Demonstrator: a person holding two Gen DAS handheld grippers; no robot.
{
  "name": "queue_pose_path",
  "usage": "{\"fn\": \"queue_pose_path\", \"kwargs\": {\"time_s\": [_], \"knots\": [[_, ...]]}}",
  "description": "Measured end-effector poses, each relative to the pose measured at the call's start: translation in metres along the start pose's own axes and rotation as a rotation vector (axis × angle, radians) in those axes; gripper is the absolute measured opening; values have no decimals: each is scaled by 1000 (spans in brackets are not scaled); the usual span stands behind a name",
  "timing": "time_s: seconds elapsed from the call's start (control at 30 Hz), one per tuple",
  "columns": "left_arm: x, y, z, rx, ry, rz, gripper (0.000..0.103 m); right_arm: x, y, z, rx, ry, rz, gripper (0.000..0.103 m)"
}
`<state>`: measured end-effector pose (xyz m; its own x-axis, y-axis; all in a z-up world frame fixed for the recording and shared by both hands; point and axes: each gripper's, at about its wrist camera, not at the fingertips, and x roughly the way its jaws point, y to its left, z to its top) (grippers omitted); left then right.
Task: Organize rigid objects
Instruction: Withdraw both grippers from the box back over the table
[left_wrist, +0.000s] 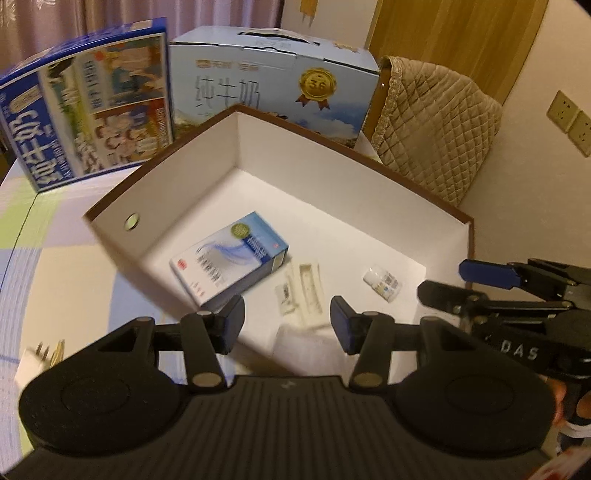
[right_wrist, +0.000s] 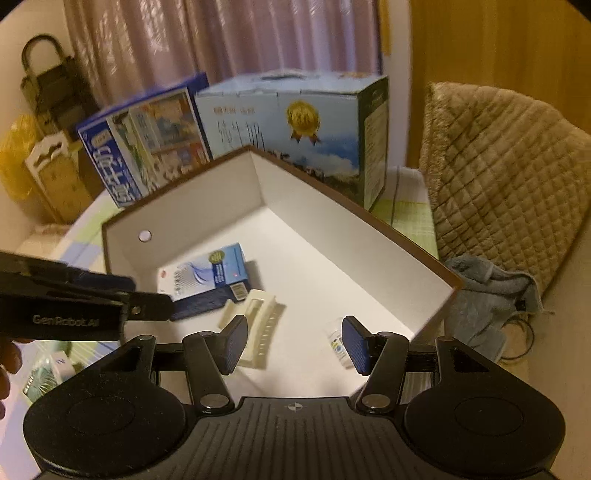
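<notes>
A white box with a brown rim (left_wrist: 184, 177) (right_wrist: 192, 206) stands open on the table. On its floor lie a blue-and-white medicine carton (left_wrist: 229, 258) (right_wrist: 207, 275), a cream plastic tray (left_wrist: 304, 291) (right_wrist: 258, 325) and a small white bottle (left_wrist: 382, 282) (right_wrist: 335, 339). My left gripper (left_wrist: 288, 325) hovers open over the box's near side, with nothing between its pads. My right gripper (right_wrist: 295, 345) is open too and holds nothing; the bottle lies on the floor partly behind its right pad. Each gripper shows in the other's view, the right one (left_wrist: 476, 280) at the right and the left one (right_wrist: 147, 295) at the left.
Two blue milk cartons (left_wrist: 88, 107) (left_wrist: 280, 77) stand just behind the box. A quilted beige chair cover (right_wrist: 498, 177) rises at the right, with a grey-blue towel (right_wrist: 484, 288) below it. A white plug (left_wrist: 37, 362) lies on the tablecloth at the left.
</notes>
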<state>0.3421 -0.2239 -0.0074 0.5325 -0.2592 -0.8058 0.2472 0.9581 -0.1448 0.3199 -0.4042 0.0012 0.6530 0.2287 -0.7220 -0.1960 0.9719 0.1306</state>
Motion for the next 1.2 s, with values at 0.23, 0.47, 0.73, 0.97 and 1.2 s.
{"fn": "queue_pose_path", "kwargs": {"time_s": [0.23, 0.47, 0.73, 0.97, 1.2], "knots": [[-39, 20, -37, 20, -18, 16, 47, -37, 33, -24, 54, -34, -12, 54], [-75, 40, -78, 76, -32, 12, 48, -65, 79, -54, 78, -46, -17, 54], [-115, 81, -125, 92, -43, 35, 60, -77, 134, -87, 110, -16, 16, 54], [-141, 119, -157, 51, -26, 67, 63, -74, 184, -111, 91, 34, 62, 54], [-153, 150, -183, 2, -6, 79, 63, -63, 219, -128, 76, 90, 96, 54]]}}
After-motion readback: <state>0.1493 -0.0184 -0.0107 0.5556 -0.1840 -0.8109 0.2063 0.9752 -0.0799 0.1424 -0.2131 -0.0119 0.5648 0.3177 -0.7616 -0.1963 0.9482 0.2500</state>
